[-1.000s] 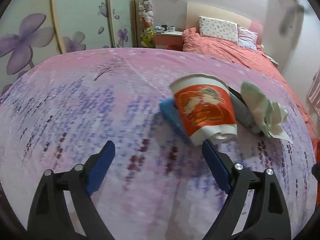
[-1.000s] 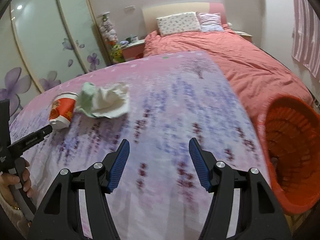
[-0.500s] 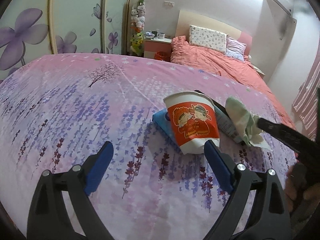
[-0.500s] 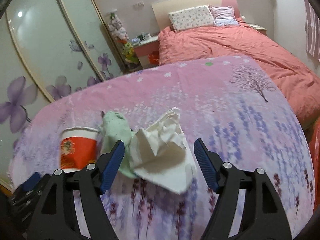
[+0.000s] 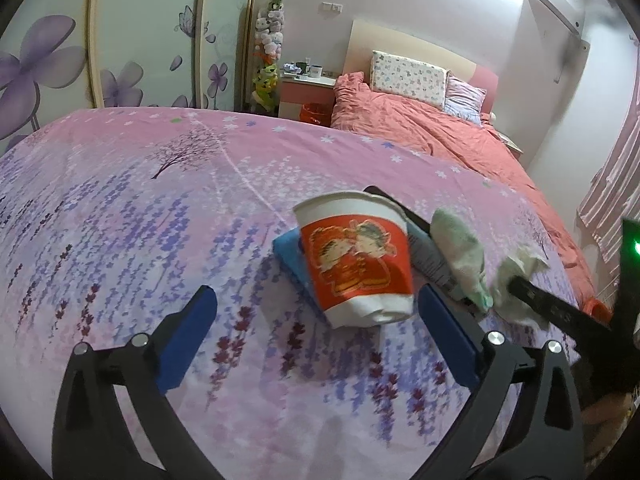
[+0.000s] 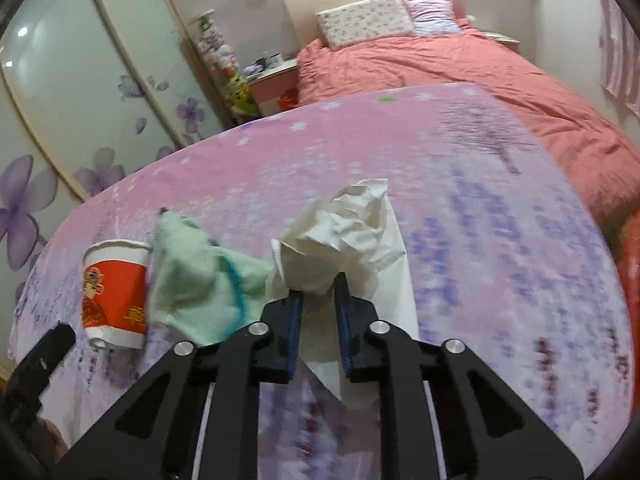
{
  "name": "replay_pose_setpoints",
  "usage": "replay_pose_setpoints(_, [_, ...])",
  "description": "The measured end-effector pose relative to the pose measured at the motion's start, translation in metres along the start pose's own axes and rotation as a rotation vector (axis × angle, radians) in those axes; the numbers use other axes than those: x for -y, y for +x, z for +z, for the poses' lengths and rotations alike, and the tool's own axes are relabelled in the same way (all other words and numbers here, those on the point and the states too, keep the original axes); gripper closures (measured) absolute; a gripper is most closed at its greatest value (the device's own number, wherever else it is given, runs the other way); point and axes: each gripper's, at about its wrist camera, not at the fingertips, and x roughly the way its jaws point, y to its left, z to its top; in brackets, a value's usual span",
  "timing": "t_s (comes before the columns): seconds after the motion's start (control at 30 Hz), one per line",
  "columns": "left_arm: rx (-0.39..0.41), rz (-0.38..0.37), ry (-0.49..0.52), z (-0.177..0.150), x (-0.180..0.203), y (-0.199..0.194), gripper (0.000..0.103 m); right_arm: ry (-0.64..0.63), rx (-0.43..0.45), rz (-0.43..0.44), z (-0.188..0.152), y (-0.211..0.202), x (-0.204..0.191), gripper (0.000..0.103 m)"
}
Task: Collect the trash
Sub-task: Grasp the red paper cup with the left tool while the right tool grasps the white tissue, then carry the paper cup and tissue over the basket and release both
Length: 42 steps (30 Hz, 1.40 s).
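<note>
The white tissue lies crumpled on the bedspread, and the right gripper has its 2 fingers clamped on the tissue's near end. Just left of it lies a green cloth, then a tilted red cup resting on a blue pack. The left gripper hovers before the cup, fingers wide apart, the right one just beside the cup's base.

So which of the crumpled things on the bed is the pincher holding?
The white crumpled tissue: the right gripper is shut on its lower end. The pale green cloth beside it lies free against the red paper cup.
</note>
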Motion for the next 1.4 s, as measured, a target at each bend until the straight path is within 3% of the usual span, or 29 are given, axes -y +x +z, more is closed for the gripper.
replay_pose_setpoints(0.17, [-0.016, 0.030, 0.032, 0.005, 0.018, 0.017, 0.004, -0.010, 0.016, -0.122, -0.008, -0.009, 0.026, 0.090])
replay_pose_setpoints(0.37, [-0.055, 0.092, 0.061, 0.008, 0.031, 0.043, 0.004, -0.002, 0.007, -0.115, -0.010, -0.010, 0.030, 0.090])
replay_pose_setpoints(0.63, [-0.041, 0.149, 0.089, 0.010, 0.034, 0.055, 0.004, 0.017, 0.008, -0.091, -0.012, -0.014, 0.037, 0.090])
replay_pose_setpoints(0.8, [-0.038, 0.151, 0.108, 0.009, 0.039, 0.058, 0.005, 0.017, 0.008, -0.090, -0.013, -0.015, 0.039, 0.090])
replay_pose_setpoints(1.1, [-0.047, 0.134, 0.114, 0.005, 0.042, 0.061, 0.027, 0.006, 0.006, -0.102, -0.013, -0.015, 0.043, 0.090])
replay_pose_setpoints(1.4, [-0.013, 0.109, 0.138, 0.005, 0.041, 0.047, 0.029, 0.002, 0.021, -0.087, -0.015, -0.018, 0.043, 0.090])
